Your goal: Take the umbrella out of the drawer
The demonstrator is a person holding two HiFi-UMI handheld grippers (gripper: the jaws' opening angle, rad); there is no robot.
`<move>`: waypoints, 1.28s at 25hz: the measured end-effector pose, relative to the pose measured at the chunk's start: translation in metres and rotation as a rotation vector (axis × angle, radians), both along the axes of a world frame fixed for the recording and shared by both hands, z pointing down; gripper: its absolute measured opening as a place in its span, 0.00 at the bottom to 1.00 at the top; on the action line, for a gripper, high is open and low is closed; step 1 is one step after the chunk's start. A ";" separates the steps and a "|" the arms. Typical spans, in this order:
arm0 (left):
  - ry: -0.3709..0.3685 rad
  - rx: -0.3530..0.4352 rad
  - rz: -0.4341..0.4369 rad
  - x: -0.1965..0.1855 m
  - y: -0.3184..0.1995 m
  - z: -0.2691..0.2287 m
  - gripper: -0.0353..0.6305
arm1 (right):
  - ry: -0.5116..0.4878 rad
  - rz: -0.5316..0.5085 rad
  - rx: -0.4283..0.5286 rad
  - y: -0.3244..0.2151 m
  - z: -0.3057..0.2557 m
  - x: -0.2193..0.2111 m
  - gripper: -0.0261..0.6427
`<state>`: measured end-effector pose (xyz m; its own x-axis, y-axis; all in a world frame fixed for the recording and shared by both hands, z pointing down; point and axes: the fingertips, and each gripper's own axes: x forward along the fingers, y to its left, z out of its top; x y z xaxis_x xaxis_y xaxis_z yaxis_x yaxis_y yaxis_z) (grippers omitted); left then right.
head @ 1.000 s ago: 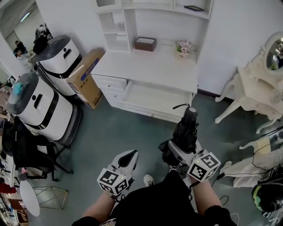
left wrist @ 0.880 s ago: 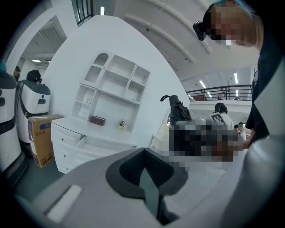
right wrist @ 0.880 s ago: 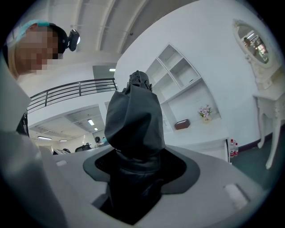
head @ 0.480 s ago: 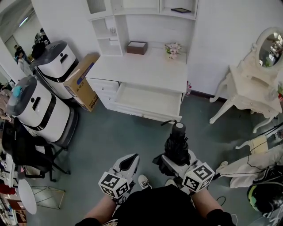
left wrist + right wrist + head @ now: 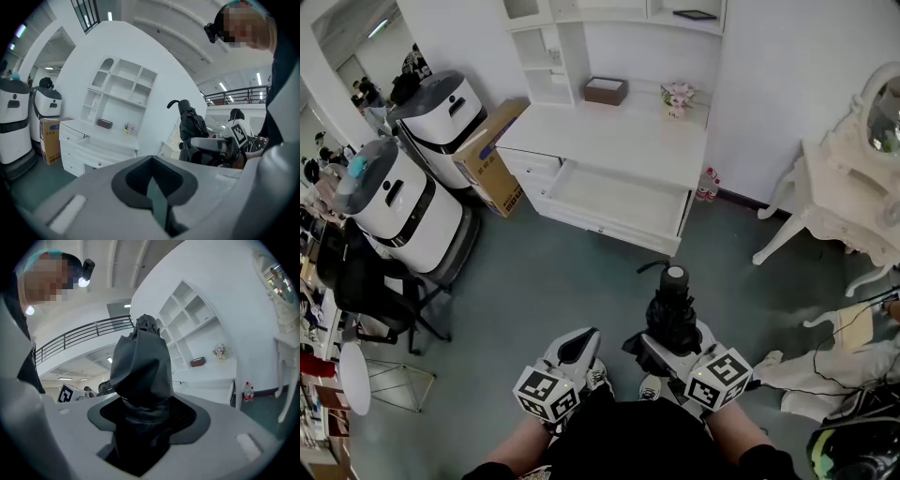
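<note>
A black folded umbrella (image 5: 672, 314) stands upright between the jaws of my right gripper (image 5: 667, 342), which is shut on its lower part. It fills the middle of the right gripper view as a dark bundle (image 5: 140, 376) above the right gripper (image 5: 145, 416). The white drawer (image 5: 619, 200) under the desk stands pulled out and looks empty, well ahead of the umbrella. My left gripper (image 5: 579, 341) is beside the right one, shut and holding nothing. In the left gripper view the left gripper (image 5: 152, 180) shows closed jaws, with the umbrella (image 5: 190, 126) off to the right.
A white desk (image 5: 609, 136) with shelves carries a brown box (image 5: 607, 91) and flowers (image 5: 678, 96). A cardboard box (image 5: 487, 155) and two white machines (image 5: 398, 202) stand at the left. A white dressing table (image 5: 853, 178) stands at the right, with bottles (image 5: 707, 185) by the wall.
Both grippers have drawn back from the desk, the right one carrying the umbrella. The gap of floor between the umbrella's top and the open drawer has widened.
</note>
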<state>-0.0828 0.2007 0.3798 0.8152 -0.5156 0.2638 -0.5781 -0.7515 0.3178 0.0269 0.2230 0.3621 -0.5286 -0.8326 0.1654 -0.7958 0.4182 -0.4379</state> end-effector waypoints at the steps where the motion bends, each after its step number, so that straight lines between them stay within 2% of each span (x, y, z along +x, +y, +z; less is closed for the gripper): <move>1: -0.001 -0.002 -0.006 0.003 0.005 0.001 0.06 | 0.001 -0.005 -0.002 0.005 0.002 0.003 0.49; 12: -0.003 -0.018 -0.041 0.018 0.040 0.010 0.06 | 0.018 -0.063 -0.010 0.037 0.013 0.007 0.49; 17: 0.003 -0.001 -0.049 0.021 0.044 0.006 0.06 | 0.023 -0.084 -0.002 0.043 0.011 0.007 0.49; 32: 0.008 0.006 -0.032 0.032 0.042 0.000 0.06 | 0.028 -0.069 -0.009 0.045 0.010 0.017 0.49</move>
<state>-0.0509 0.2429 0.3801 0.8005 -0.5427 0.2544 -0.5992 -0.7347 0.3182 0.0437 0.2677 0.3722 -0.5800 -0.7926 0.1878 -0.7769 0.4690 -0.4201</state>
